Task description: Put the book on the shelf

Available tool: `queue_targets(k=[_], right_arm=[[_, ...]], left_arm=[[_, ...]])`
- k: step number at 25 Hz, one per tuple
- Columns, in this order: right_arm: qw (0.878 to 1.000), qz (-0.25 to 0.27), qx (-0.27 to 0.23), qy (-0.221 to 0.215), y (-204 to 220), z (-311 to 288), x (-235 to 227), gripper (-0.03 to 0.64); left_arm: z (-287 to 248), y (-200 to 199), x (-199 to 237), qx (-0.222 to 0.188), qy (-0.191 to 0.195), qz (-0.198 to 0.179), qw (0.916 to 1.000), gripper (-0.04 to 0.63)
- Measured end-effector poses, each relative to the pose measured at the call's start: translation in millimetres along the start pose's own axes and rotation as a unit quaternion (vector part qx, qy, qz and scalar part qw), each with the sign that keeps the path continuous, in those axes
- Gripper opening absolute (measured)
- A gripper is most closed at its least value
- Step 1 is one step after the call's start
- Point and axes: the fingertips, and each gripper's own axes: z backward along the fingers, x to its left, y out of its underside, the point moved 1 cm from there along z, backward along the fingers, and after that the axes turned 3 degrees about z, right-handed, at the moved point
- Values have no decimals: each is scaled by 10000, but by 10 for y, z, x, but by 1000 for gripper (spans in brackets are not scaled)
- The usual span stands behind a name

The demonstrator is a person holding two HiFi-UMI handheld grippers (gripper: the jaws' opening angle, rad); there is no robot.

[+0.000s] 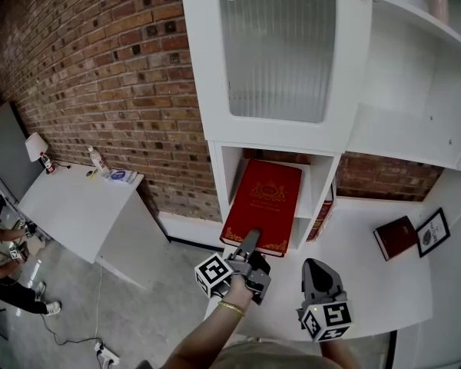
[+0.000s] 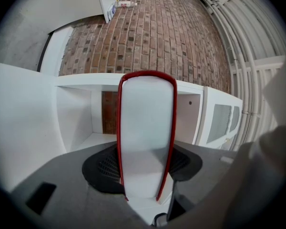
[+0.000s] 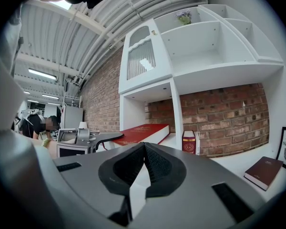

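A large red book [image 1: 261, 204] with gold ornament on its cover lies flat, its far end inside the open cubby of the white shelf unit [image 1: 232, 167]. My left gripper [image 1: 250, 246] is shut on the book's near edge. In the left gripper view the white page edge of the book [image 2: 147, 128], framed by its red covers, stands between the jaws, with the cubby [image 2: 81, 142] behind it. My right gripper [image 1: 316, 274] hovers over the white counter to the right, shut on nothing [image 3: 143, 162]. From its view the book [image 3: 140, 130] and the left gripper [image 3: 81, 140] show at the left.
A small red book [image 1: 323, 214] stands upright just right of the cubby. A dark maroon book [image 1: 394, 237] and a framed picture [image 1: 432, 231] rest on the counter at right. A glass-fronted cabinet door [image 1: 276, 52] hangs above. A white table [image 1: 84, 206] and a person [image 1: 0, 260] are far left.
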Motion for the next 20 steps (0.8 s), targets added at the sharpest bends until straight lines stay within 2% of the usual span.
queue_targets(k=[4, 17, 20], right_arm=[[9999, -14, 108, 21, -20, -8, -11, 6], [9999, 11, 13, 111, -30, -78, -100, 6], [9998, 40, 169, 108, -48, -85, -97, 6]], left_arm=[[-85, -18, -6, -42, -13, 3, 10000, 242], [-328, -62, -25, -155, -67, 41, 9998, 242], [-378, -70, -17, -171, -83, 56, 9998, 242]])
